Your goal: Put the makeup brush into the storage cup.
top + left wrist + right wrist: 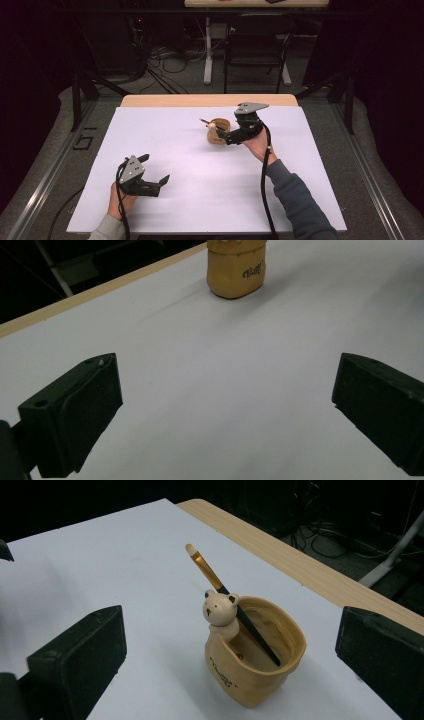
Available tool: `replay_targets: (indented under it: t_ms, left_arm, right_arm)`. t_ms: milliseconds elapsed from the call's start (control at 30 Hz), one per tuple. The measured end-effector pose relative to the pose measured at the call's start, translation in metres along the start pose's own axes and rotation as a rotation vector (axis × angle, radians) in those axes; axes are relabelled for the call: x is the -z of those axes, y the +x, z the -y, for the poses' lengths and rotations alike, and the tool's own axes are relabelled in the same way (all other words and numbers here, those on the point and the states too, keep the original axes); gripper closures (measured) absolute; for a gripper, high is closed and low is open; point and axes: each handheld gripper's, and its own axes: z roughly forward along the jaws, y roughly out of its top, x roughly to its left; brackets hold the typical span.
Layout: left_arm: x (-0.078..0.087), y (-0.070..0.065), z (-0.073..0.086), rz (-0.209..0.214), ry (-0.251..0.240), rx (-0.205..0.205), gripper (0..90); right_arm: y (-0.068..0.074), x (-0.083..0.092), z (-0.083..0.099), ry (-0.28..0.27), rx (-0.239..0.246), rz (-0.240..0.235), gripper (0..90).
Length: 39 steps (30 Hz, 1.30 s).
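Now right gripper [231,136] jaws wide, nothing between, just beside bear pot [252,652] on white sheet [200,195]; brush [235,611] leans inside. Back off straight, don't clip the brush. Left gripper [156,170] wide, empty, well apart.

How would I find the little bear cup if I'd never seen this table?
Look at the white table, toward its far edge. A tan cup stands there beside the right tool. A tiny bear peeks over its rim and a brush leans inside.
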Motion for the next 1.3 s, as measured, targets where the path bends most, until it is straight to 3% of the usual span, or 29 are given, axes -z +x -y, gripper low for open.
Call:
replay_targets:
  t_ms: [133, 600, 967, 1300]
  left_arm:
    - [0.0, 0.0, -0.001, -0.005, -0.002, -0.004, 0.0]
    - [0.001, 0.002, 0.0, -0.016, -0.005, 0.021, 0.0]
    - [-0.001, 0.001, -0.001, -0.01, -0.011, 0.01, 0.0]
    - [0.005, -0.001, 0.0, -0.008, -0.029, 0.008, 0.0]
  right_arm:
    - [0.005, 0.005, 0.004, -0.02, 0.026, 0.024, 0.0]
    - [0.023, 0.029, 0.022, -0.07, 0.023, 0.028, 0.0]
    - [0.032, 0.044, 0.032, -0.1, 0.035, 0.033, 0.0]
    - [0.047, 0.062, 0.045, -0.153, 0.069, 0.101, 0.0]
